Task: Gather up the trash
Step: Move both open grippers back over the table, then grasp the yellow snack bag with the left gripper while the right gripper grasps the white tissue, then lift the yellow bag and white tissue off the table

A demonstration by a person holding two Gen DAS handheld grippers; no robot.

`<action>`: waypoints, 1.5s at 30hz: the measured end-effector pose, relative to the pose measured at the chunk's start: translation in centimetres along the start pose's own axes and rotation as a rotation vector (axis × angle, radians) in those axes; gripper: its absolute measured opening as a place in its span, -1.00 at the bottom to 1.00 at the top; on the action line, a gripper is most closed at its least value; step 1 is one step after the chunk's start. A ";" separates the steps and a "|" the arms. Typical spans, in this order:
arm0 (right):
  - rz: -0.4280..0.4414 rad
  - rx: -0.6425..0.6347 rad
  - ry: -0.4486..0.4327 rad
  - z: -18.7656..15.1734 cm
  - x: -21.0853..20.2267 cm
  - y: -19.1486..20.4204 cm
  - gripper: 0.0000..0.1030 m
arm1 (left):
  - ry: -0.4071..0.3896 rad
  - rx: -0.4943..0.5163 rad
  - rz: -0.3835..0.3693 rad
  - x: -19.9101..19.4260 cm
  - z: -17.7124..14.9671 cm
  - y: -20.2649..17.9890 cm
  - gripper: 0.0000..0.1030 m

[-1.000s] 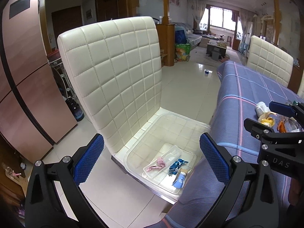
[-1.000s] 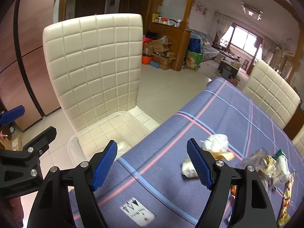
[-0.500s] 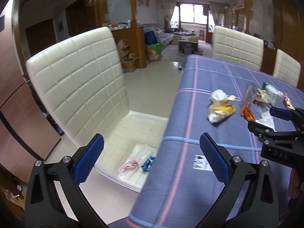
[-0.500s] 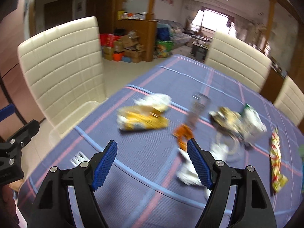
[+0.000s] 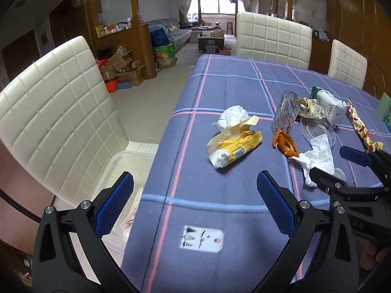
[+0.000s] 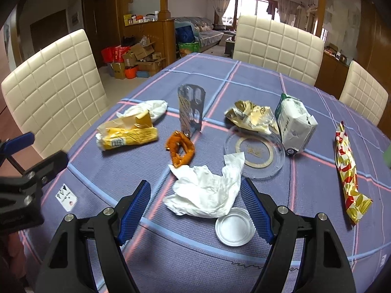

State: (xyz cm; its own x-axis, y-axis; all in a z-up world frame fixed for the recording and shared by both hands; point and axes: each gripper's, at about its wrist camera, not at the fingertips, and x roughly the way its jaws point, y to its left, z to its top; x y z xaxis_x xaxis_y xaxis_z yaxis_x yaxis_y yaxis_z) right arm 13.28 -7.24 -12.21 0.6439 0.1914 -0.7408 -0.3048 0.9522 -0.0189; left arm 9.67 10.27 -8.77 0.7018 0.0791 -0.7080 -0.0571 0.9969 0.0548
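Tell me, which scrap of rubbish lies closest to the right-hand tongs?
The crumpled white tissue, lying just ahead between the open right tongs; the yellow packet and orange peel lie farther off.

Each hand-held tool is a black plastic left gripper (image 5: 195,204) or right gripper (image 6: 196,208) with two thick, curved arms. The fingers (image 6: 135,207) wear bright blue pads with a bumpy grid. Round silver screws (image 6: 108,211) sit on the joints. Faint pale letters mark one black side.
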 end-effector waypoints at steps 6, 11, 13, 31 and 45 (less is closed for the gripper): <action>0.015 0.026 0.030 -0.3 1.5 -0.9 0.43 | 0.044 0.010 -0.035 3.1 1.6 -0.7 0.93; 0.032 0.046 0.068 -0.4 2.8 -1.7 0.03 | 0.073 0.010 -0.054 5.2 2.5 -0.9 0.92; 0.046 0.052 0.061 -0.3 2.8 -1.9 -0.14 | 0.083 0.016 -0.064 5.9 2.7 -1.3 0.92; 0.097 0.072 0.040 -0.4 1.8 -1.8 -0.47 | 0.122 0.038 -0.207 5.3 2.0 -2.0 -0.45; 0.105 0.006 -0.017 -0.5 -2.0 1.0 -0.47 | 0.054 0.008 -0.191 0.2 0.2 -0.2 -0.47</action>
State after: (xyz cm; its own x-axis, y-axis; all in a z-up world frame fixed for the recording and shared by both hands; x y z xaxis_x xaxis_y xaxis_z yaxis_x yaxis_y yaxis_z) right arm 11.36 -6.81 -11.07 0.6203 0.2940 -0.7272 -0.3670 0.9281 0.0622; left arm 9.96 10.06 -8.83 0.6603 -0.1117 -0.7427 0.0792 0.9937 -0.0790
